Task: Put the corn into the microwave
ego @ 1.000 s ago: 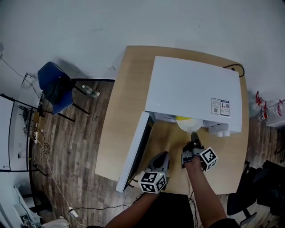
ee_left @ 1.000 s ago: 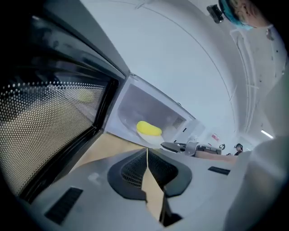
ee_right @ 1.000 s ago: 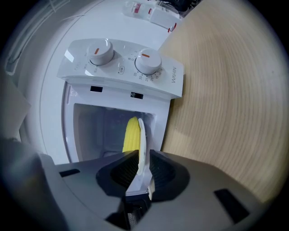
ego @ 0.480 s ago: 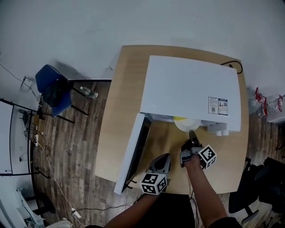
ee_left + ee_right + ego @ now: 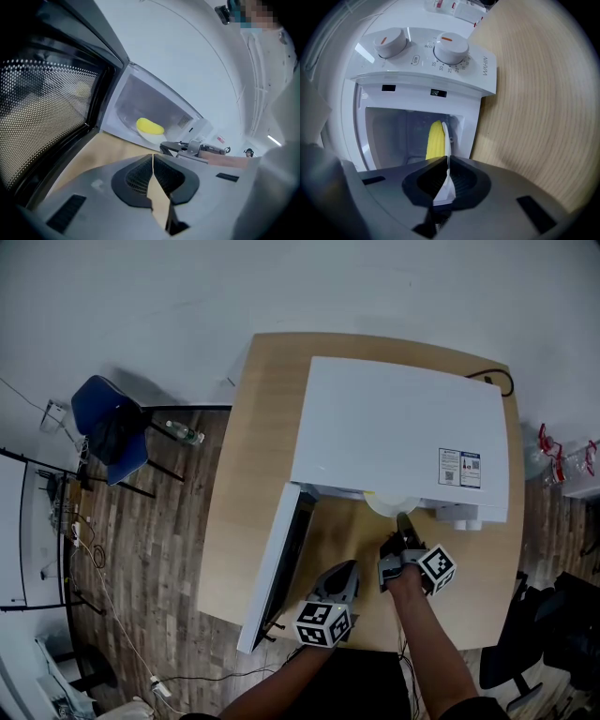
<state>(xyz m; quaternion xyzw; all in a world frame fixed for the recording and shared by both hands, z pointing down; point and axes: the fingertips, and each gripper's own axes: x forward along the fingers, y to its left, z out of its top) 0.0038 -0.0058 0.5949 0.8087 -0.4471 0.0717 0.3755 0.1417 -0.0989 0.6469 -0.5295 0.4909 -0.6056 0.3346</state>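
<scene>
The white microwave stands on the wooden table with its door swung open to the left. Inside, a yellow corn cob lies on a white plate. My right gripper reaches into the doorway. Its jaws are closing and pinch the plate's near rim. My left gripper hangs over the table before the door, shut and empty.
Two control dials sit on the panel to the right of the cavity. A black cable loops at the table's far right corner. On the floor to the left are a blue chair and a bottle.
Both grippers stay about where they were. Less of the plate and corn shows past the microwave's front edge than a second ago.
</scene>
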